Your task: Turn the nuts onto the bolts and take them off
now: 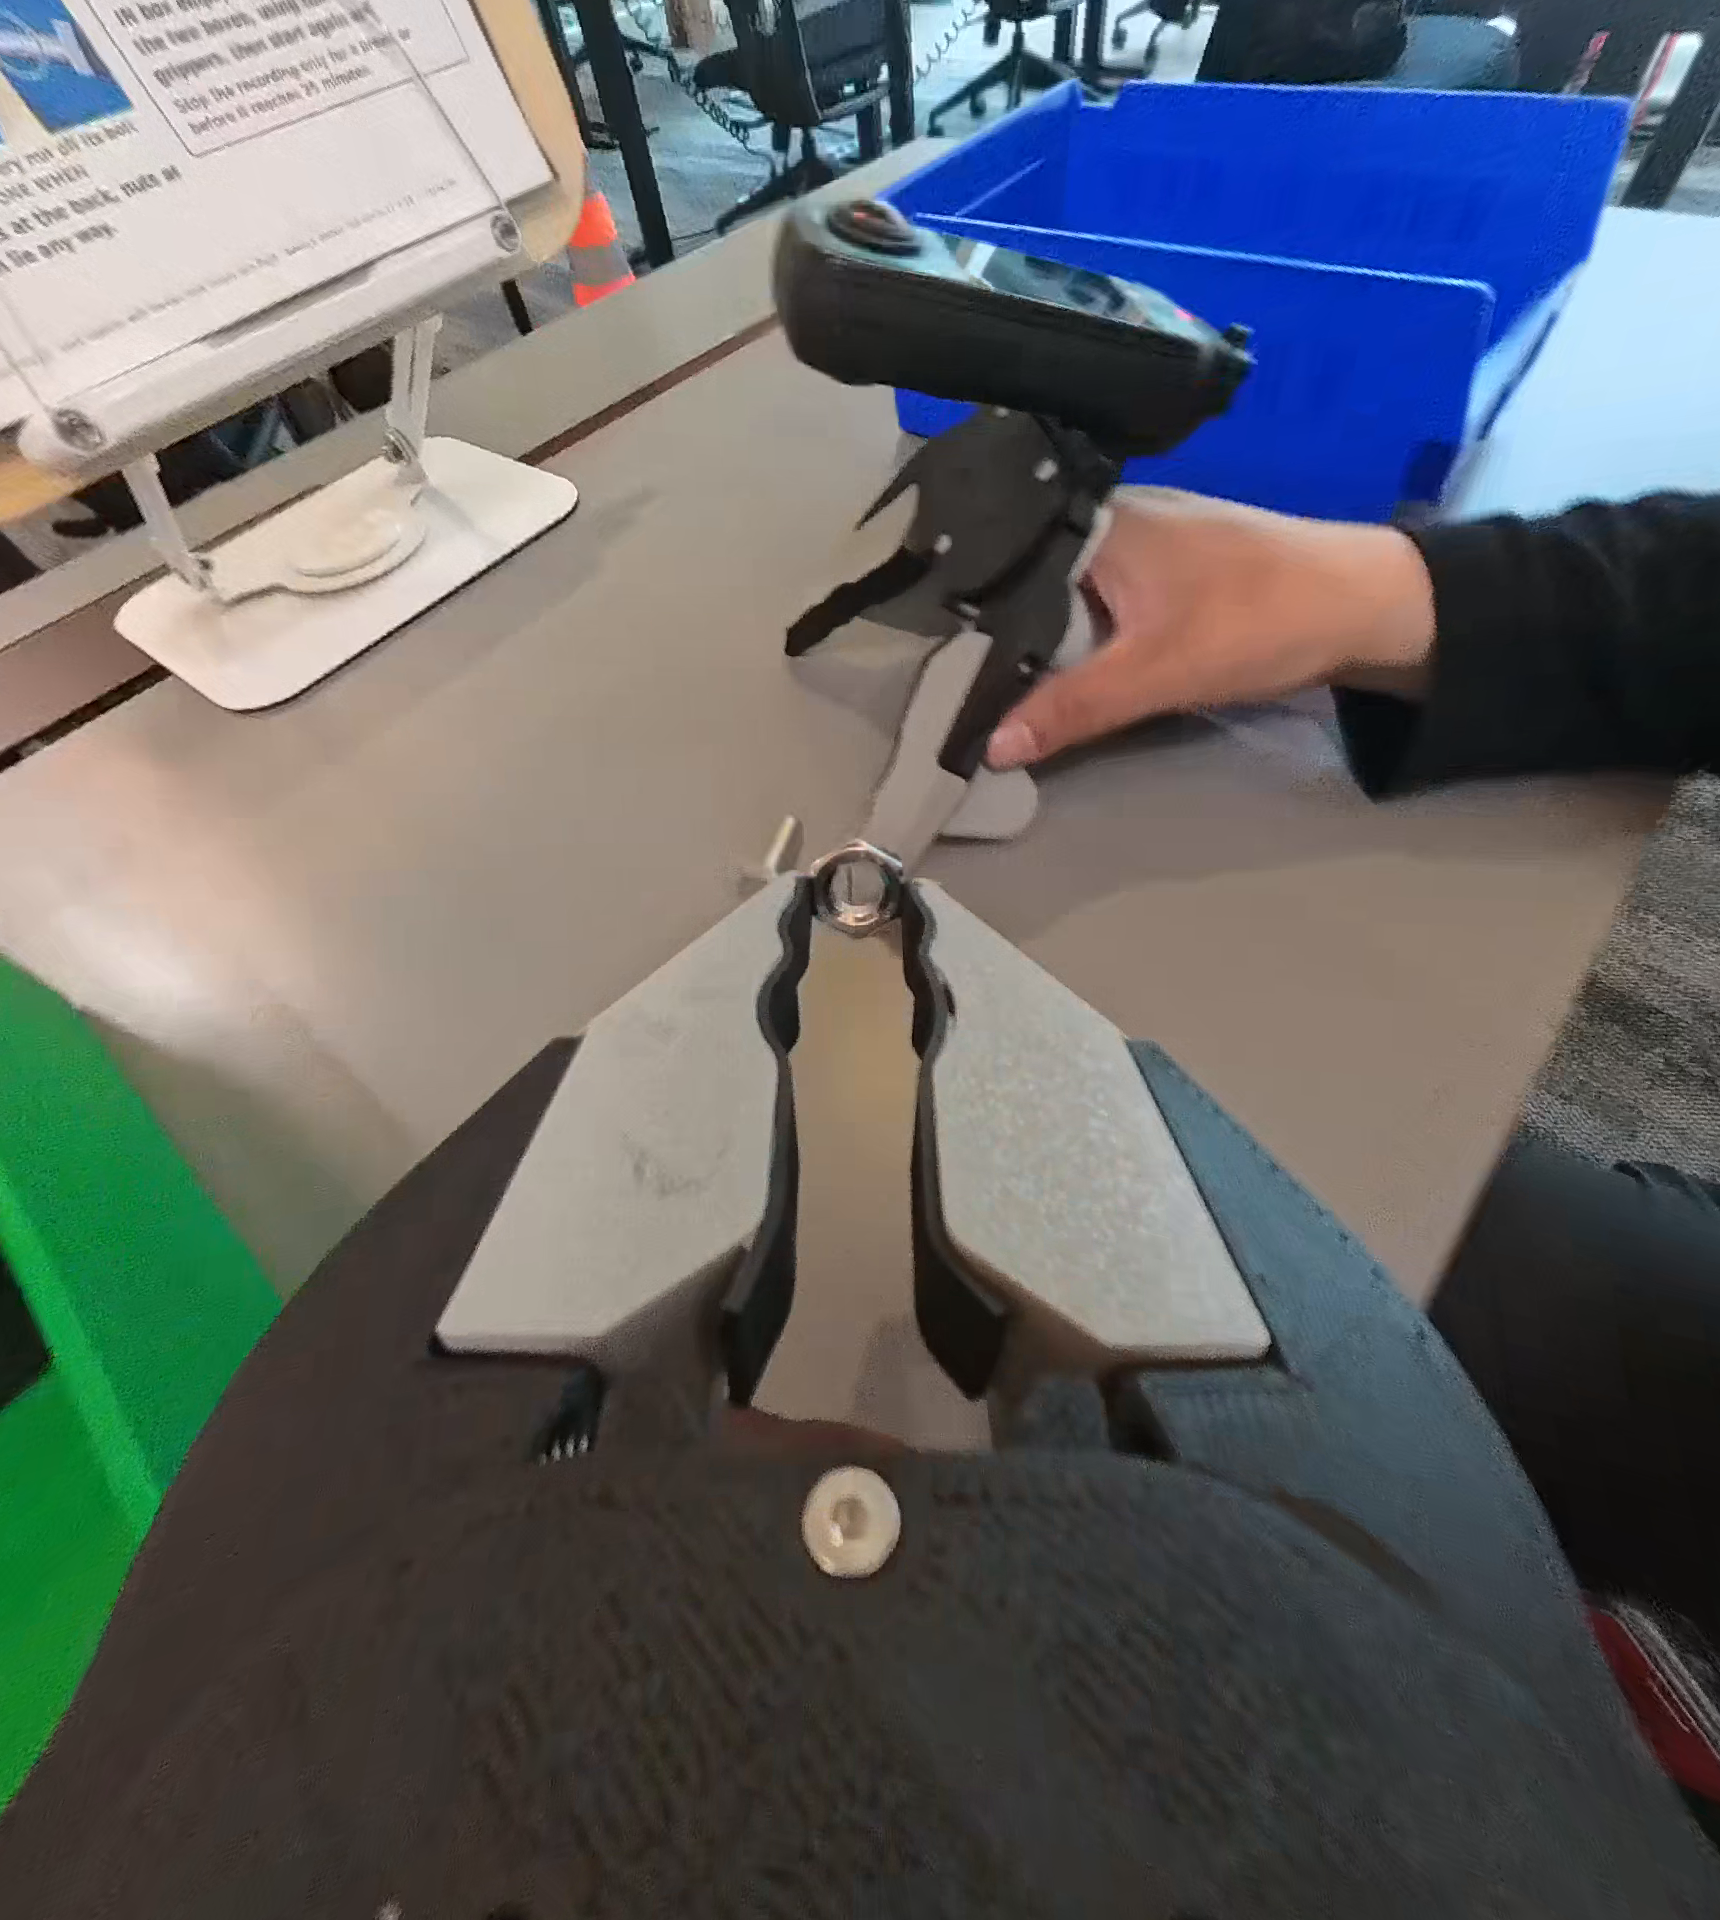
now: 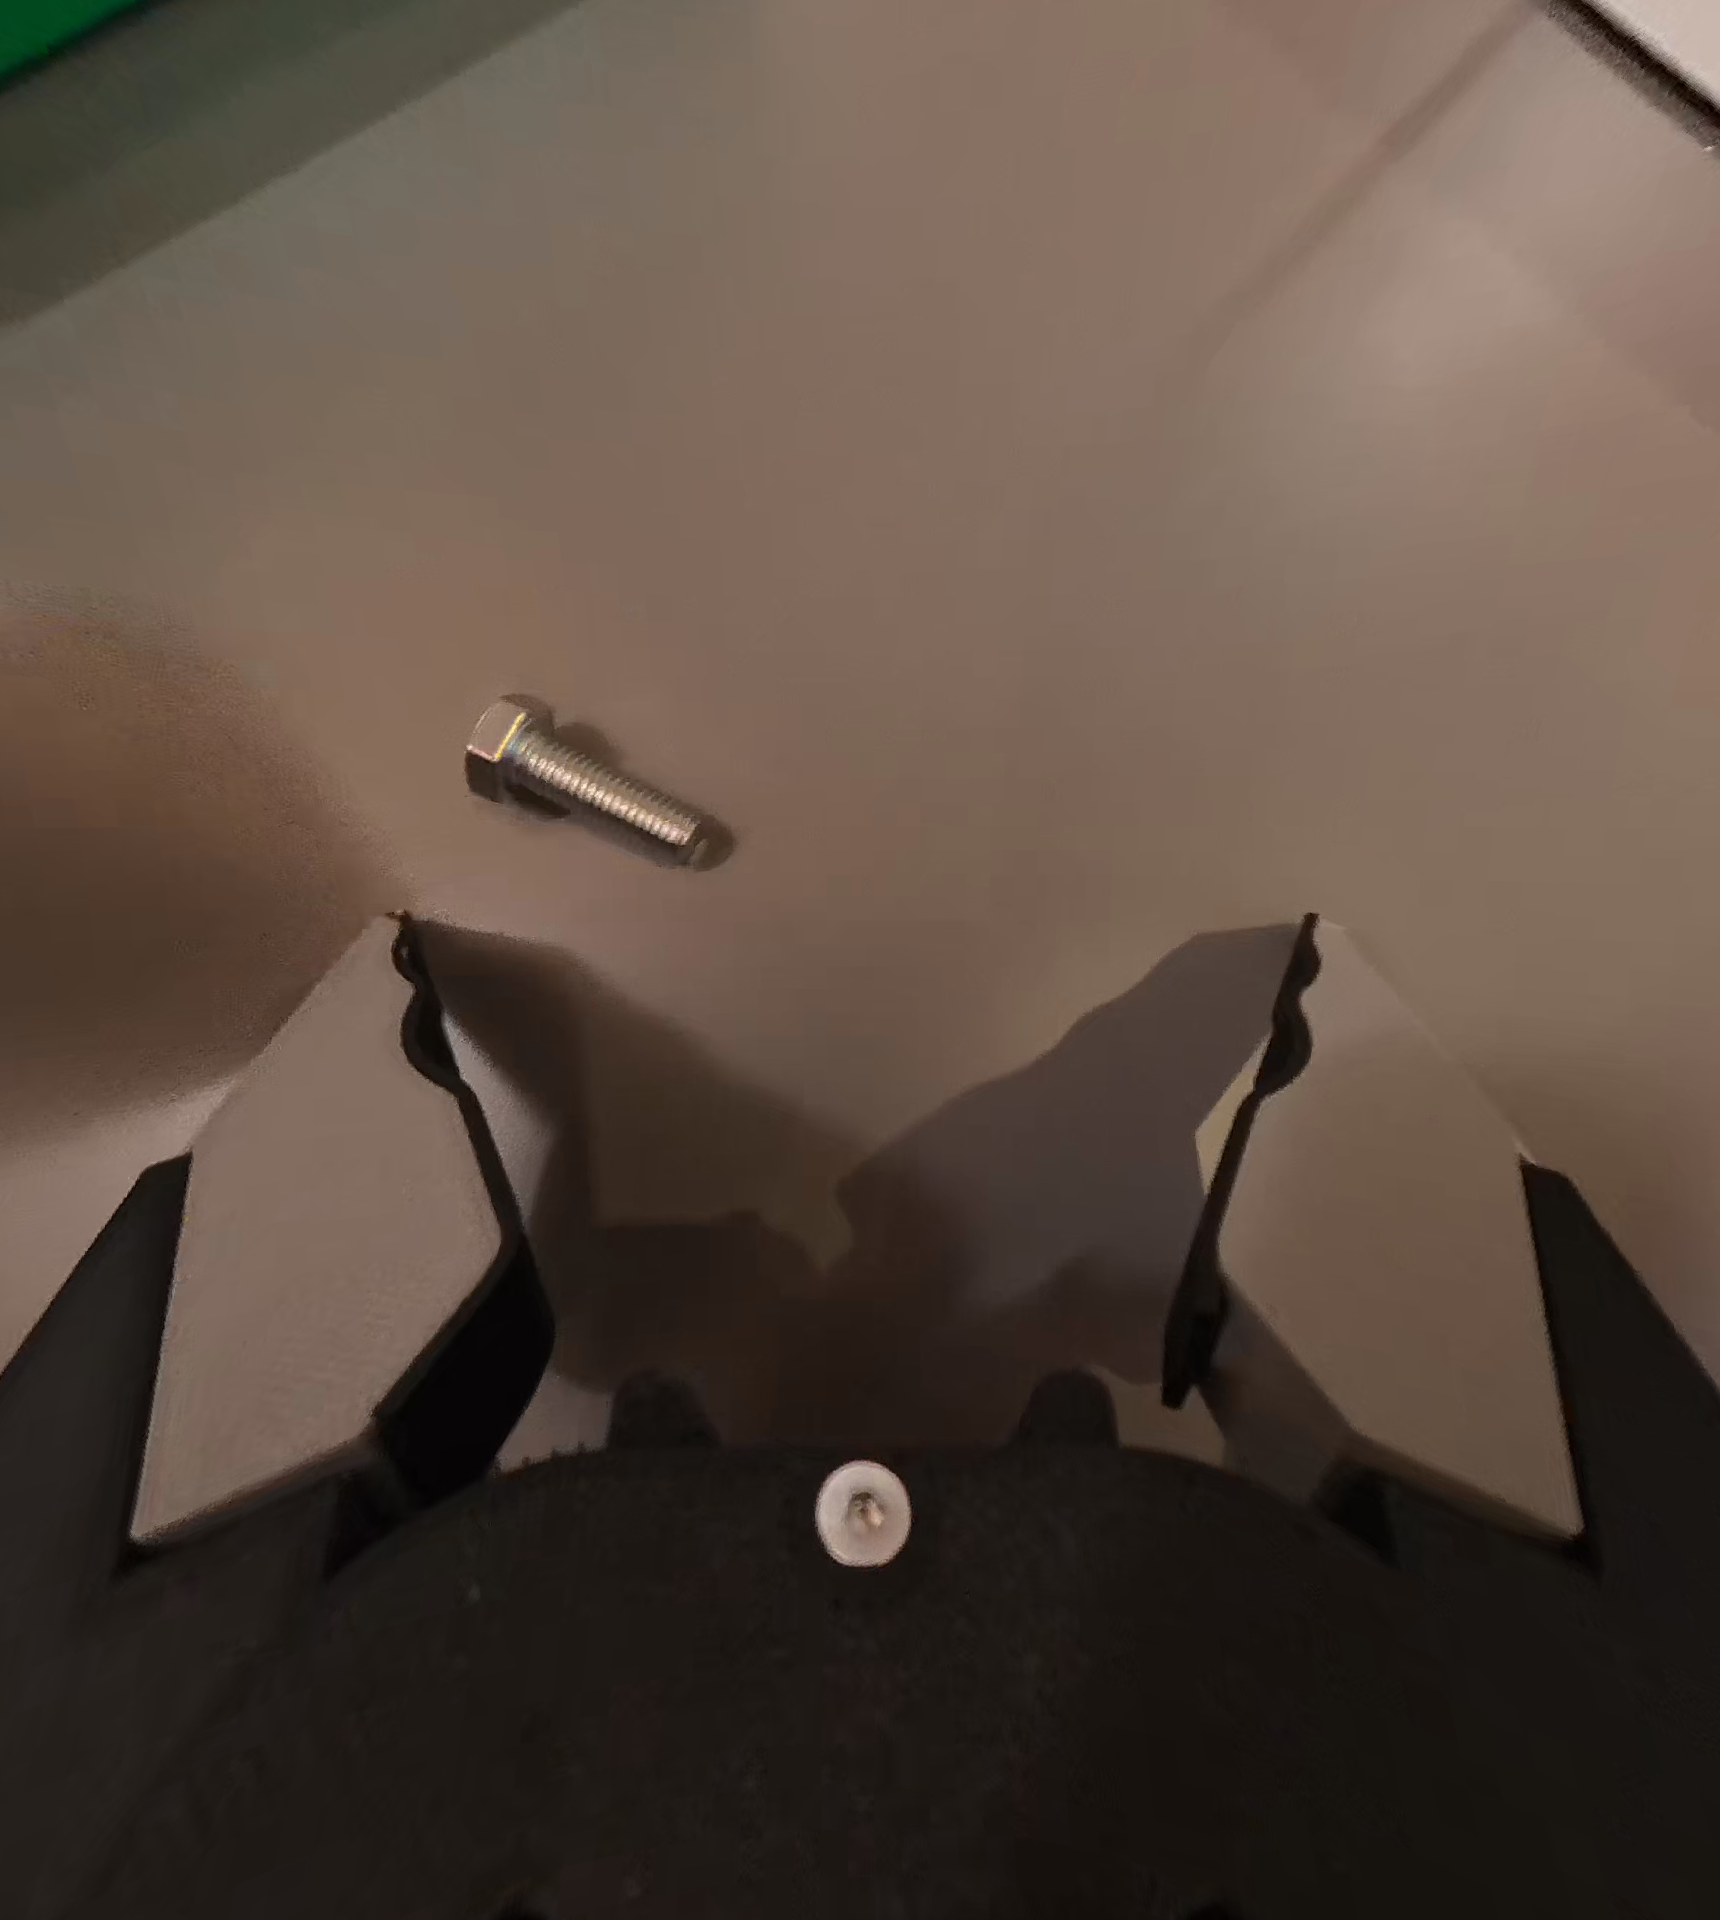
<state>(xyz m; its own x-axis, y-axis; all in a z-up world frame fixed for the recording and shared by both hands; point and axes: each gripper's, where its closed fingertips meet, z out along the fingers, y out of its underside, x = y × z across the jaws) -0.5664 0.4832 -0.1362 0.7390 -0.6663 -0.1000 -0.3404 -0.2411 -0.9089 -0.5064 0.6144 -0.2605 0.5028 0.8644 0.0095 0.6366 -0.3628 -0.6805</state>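
The left gripper (image 1: 851, 902) has its 2 fingers drawn close and clamped on a silver hex nut (image 1: 852, 896), held at the very tips with its hole facing the camera, above the grey table (image 1: 482, 831). Just past the nut, a small silver bolt (image 1: 775, 847) lies on the table, mostly hidden and blurred in the left wrist view. The right gripper (image 2: 851, 920) has its jaws spread wide with nothing between them, pointed down close over the table. In its own view the bolt (image 2: 591, 781) lies flat on the grey surface just ahead of the left fingertip (image 2: 397, 935), hex head to the upper left and threaded shank running down to the right, touching neither finger. From the left wrist view, the right gripper (image 1: 949, 821) stands beyond the nut with its tips near the table, and a hand (image 1: 1230, 634) in a black sleeve rests at its handle. Farther out, a blue bin (image 1: 1355, 312) sits at the back right, a green bin (image 1: 35, 1195) at the left edge, and an instruction sheet on a white stand (image 1: 347, 582) at the back left.
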